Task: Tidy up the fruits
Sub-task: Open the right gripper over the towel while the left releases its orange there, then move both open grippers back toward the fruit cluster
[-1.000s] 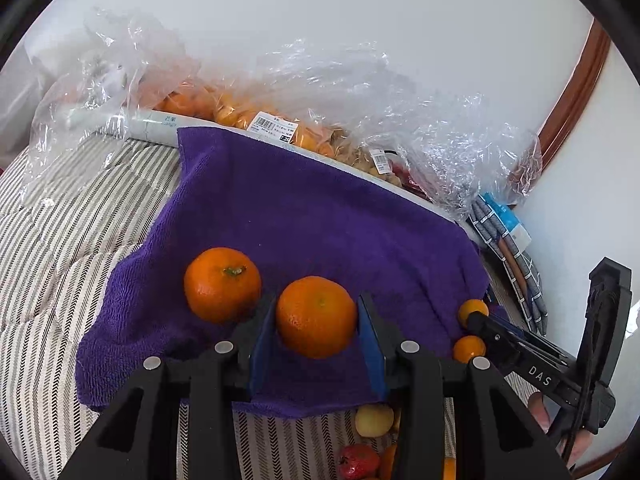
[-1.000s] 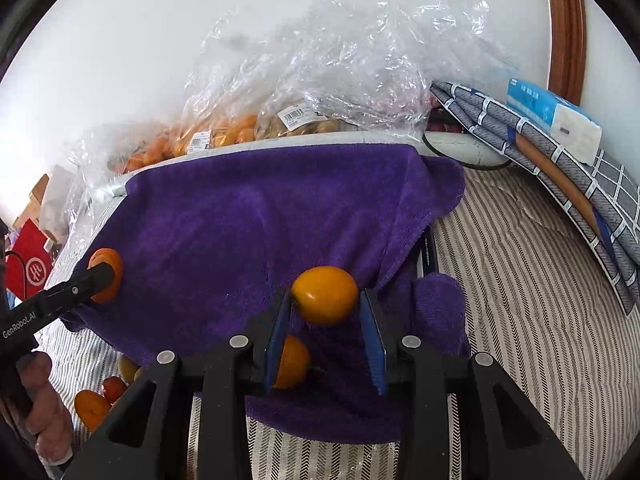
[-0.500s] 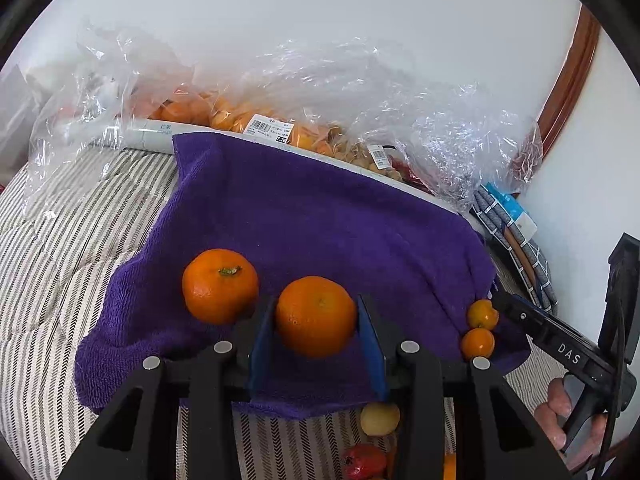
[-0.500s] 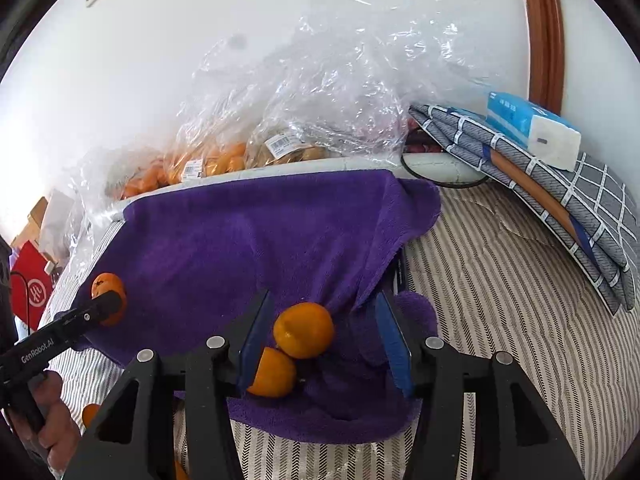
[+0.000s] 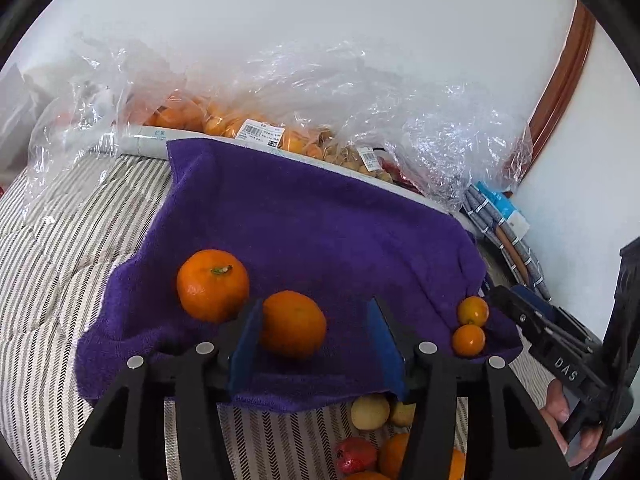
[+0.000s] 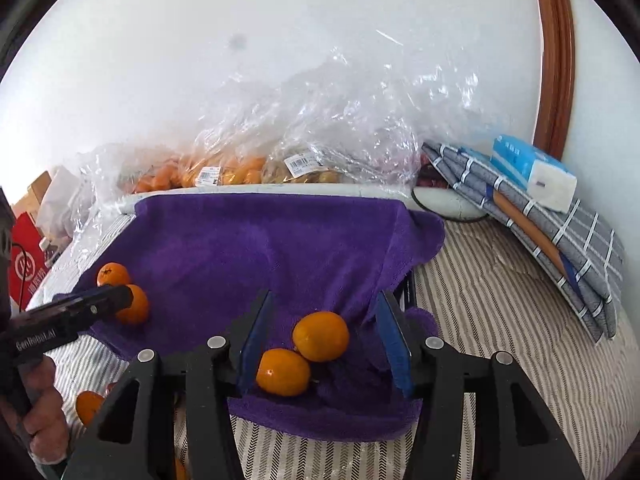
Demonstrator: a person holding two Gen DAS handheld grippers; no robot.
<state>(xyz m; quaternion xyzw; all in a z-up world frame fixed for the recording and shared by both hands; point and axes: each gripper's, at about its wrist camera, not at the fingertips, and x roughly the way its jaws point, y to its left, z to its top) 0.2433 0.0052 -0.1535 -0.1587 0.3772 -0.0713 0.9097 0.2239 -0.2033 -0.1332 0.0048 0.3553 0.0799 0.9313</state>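
A purple towel (image 5: 320, 232) lies on the striped bed. My left gripper (image 5: 316, 340) is open; a mandarin (image 5: 292, 330) rests on the towel against its left pad, beside a second mandarin (image 5: 212, 285). My right gripper (image 6: 326, 342) is open over two small kumquats (image 6: 320, 336) (image 6: 283, 372) lying on the towel's right corner. Those kumquats also show in the left wrist view (image 5: 473, 311). The mandarins show in the right wrist view (image 6: 134, 304), partly behind the left gripper's finger.
Clear plastic bags of fruit (image 5: 256, 132) line the wall behind the towel. Loose fruit (image 5: 370, 412) lies on the striped cover below the towel's front edge. Folded grey cloth and a blue tissue pack (image 6: 532, 172) sit at the right.
My left gripper has opened and let the mandarin down onto the towel. My right gripper opened earlier, left its kumquat beside the other one, and has widened further.
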